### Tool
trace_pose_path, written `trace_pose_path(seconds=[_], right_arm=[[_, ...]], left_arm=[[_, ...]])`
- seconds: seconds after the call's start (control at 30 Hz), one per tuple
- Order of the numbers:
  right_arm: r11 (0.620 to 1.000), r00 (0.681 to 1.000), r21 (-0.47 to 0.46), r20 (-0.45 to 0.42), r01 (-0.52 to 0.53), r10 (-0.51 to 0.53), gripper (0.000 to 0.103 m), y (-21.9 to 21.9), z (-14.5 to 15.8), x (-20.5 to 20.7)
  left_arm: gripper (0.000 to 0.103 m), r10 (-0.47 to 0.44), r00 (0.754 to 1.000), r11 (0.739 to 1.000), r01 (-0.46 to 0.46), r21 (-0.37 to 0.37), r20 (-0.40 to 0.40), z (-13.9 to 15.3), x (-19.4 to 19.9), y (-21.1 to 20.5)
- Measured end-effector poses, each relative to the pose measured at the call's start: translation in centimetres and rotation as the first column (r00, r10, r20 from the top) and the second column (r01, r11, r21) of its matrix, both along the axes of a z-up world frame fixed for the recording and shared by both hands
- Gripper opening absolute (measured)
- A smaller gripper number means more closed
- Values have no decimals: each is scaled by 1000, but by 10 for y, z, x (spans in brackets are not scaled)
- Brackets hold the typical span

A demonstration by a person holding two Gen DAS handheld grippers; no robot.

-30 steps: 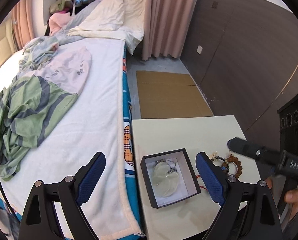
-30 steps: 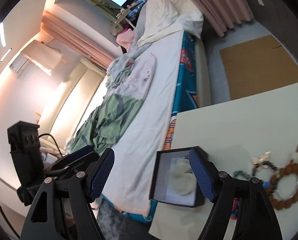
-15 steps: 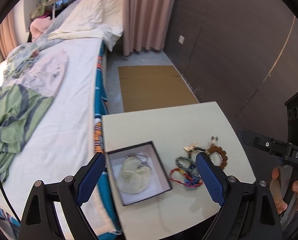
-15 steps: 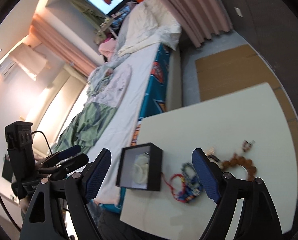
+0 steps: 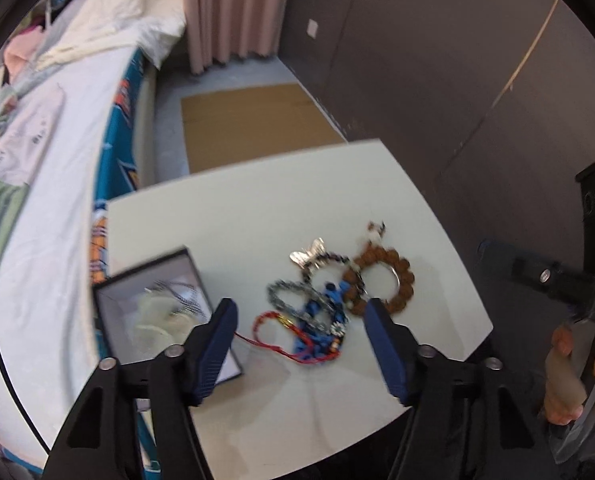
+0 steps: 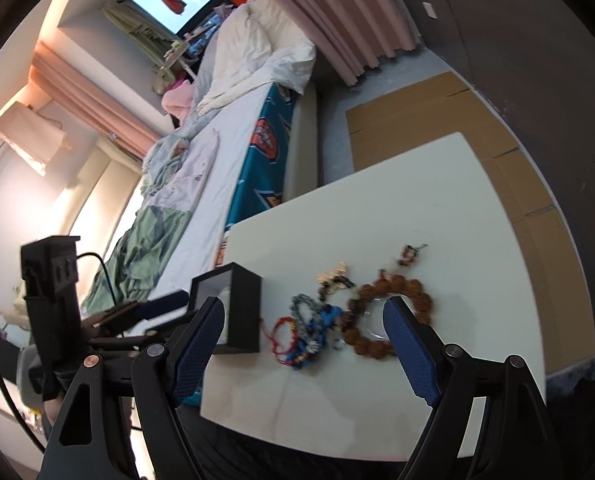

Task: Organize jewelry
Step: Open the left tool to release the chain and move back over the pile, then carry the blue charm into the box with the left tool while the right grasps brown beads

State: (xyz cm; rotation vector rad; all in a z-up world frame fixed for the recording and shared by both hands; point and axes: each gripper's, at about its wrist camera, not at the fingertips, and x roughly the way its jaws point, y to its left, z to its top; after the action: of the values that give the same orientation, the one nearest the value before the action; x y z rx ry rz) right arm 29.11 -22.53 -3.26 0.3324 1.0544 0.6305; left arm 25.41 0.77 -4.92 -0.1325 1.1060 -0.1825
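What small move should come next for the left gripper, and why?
Probably lower the left gripper onto the bracelets and pinch one. It is open and empty above the tangled pile, and the open black box beside it already holds one pale piece. The right gripper is also open.

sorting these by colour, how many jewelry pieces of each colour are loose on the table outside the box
brown: 1, wooden bead bracelet
red: 1, cord bracelet
blue: 1, beaded piece
grey/silver: 1, bead strand
dark: 1, bead bracelet with metal charm
total: 5, though the tangle is blurred
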Motion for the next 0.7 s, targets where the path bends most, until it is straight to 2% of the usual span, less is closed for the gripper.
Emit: trace_pose_path(seconds=[0.37,0.5,0.6,0.7], right_arm=[[999,998,-30,-55,37,-38,83,-30,-22,8],[998,997,-43,-69,34,-37,83,-32,-29,9],[998,996,-57,-80,39,-44,82,-33,-33,12],[996,993,-78,-104,41,-49,75,-30,-41,16]], left_arm=[[46,-84,987,996,85,6,-136,-53,15,-44],[45,-99,979,994,105,24,-180,-67,19,-55],[45,-119,970,989,134,60,-214,-80,23,-66],[42,-107,964,984,137,111,-241,-92,25,-71]])
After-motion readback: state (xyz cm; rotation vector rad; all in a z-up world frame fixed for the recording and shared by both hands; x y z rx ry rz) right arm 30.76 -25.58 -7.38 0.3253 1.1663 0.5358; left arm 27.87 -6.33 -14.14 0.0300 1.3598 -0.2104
